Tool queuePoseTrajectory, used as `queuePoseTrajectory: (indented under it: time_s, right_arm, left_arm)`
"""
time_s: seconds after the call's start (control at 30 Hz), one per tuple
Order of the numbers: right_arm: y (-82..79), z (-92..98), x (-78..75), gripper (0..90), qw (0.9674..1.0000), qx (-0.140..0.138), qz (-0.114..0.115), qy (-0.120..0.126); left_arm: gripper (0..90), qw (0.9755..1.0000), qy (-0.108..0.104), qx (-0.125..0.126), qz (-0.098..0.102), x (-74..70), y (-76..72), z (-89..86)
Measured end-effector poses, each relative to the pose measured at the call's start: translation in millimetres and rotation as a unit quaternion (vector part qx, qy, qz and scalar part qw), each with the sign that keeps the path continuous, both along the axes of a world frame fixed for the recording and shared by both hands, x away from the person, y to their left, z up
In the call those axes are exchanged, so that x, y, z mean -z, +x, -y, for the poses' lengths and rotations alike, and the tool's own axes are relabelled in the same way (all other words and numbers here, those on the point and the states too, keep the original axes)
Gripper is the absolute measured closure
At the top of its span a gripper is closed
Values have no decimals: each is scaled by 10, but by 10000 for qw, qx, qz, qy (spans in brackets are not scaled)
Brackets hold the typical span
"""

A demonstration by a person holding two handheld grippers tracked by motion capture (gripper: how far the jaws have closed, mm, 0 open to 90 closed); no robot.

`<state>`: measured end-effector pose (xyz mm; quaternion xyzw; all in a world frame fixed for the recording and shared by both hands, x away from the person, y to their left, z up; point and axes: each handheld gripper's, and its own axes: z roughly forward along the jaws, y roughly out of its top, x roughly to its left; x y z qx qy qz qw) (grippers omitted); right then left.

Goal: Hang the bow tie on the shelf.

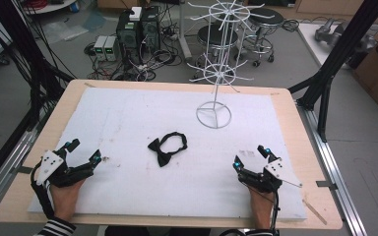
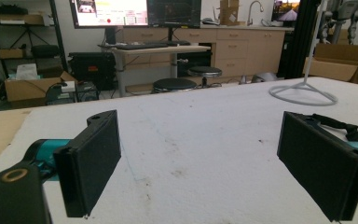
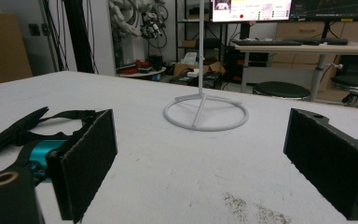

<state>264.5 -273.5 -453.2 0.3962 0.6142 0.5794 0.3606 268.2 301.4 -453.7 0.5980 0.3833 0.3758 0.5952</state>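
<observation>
White pad (image 1: 128,118): work surface. Wire rack (image 1: 221,64): one o'clock. Left gripper (image 1: 84,150), right gripper (image 1: 250,155): jaws spread wide, nothing between them. Bow tie (image 1: 166,146): centre, twelve o'clock of the person; best pinched by its knot.

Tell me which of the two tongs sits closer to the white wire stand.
The right tongs. The white wire stand rises on that half of the mat, while the left tongs rest far across it, beyond the black bow tie.
</observation>
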Motion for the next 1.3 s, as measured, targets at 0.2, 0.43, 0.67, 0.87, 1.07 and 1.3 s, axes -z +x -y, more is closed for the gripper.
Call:
queuePoseTrajectory:
  time_s: [0.2,0.43,0.67,0.87,1.07,1.3]
  right_arm:
    - [-1,2,0,86,10000,-13,-7,4]
    - [-9,-8,0,86,10000,3,-34,19]
    - [-6,-6,0,86,10000,1,-18,11]
    - [7,-10,-5,86,10000,-10,-62,-32]
    - [27,-25,-20,86,9997,-76,-214,-116]
    - [17,-36,-195,86,9995,-136,-180,-240]
  left_arm:
    - [138,10000,-29,20,-11,2,1,-6]
    - [138,10000,-21,34,6,3,-3,-9]
    - [138,10000,-50,41,17,4,-3,-10]
    - [138,10000,-48,44,19,4,-3,-9]
    - [138,10000,-60,42,23,5,-2,-8]
    - [138,10000,-63,41,20,5,-2,-11]
